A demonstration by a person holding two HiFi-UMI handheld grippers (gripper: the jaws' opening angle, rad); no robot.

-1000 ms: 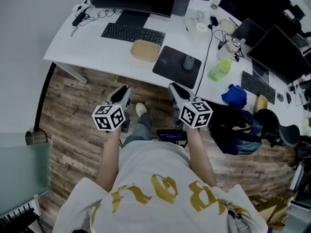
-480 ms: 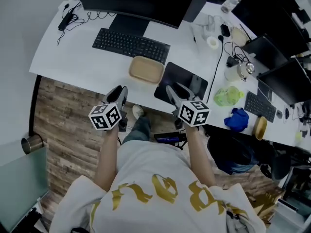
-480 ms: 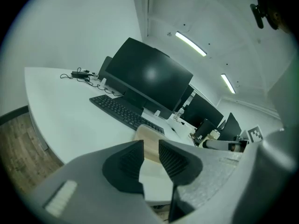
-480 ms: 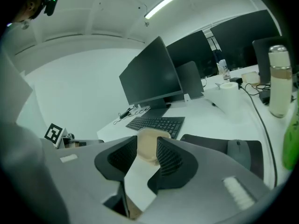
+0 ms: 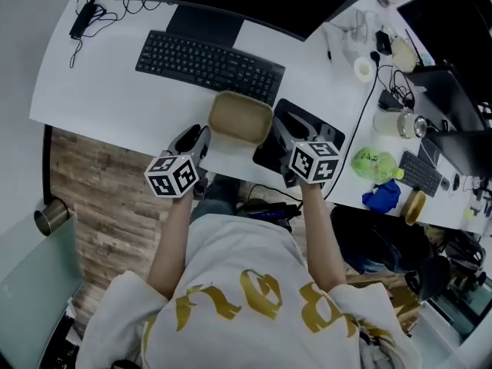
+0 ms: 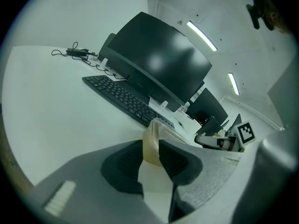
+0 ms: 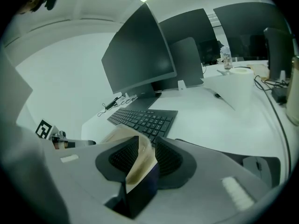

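A shallow tan container lies on the white desk between the keyboard and the near edge. My left gripper is at its left side and my right gripper at its right side. In the left gripper view the tan container's rim stands in the narrow gap between the jaws of the left gripper. In the right gripper view the container's wall likewise sits between the jaws of the right gripper. Both gaps look unchanged in width, so neither clamps it.
A dark mouse pad with a mouse lies right of the container. Further right are a green bottle, a blue cloth, a metal flask and cables. A monitor stands behind the keyboard. A metal cup stands on the wooden floor.
Both grippers moved forward from above the floor to the desk's near edge, and now flank the tan container, whose rim has come between each pair of jaws.
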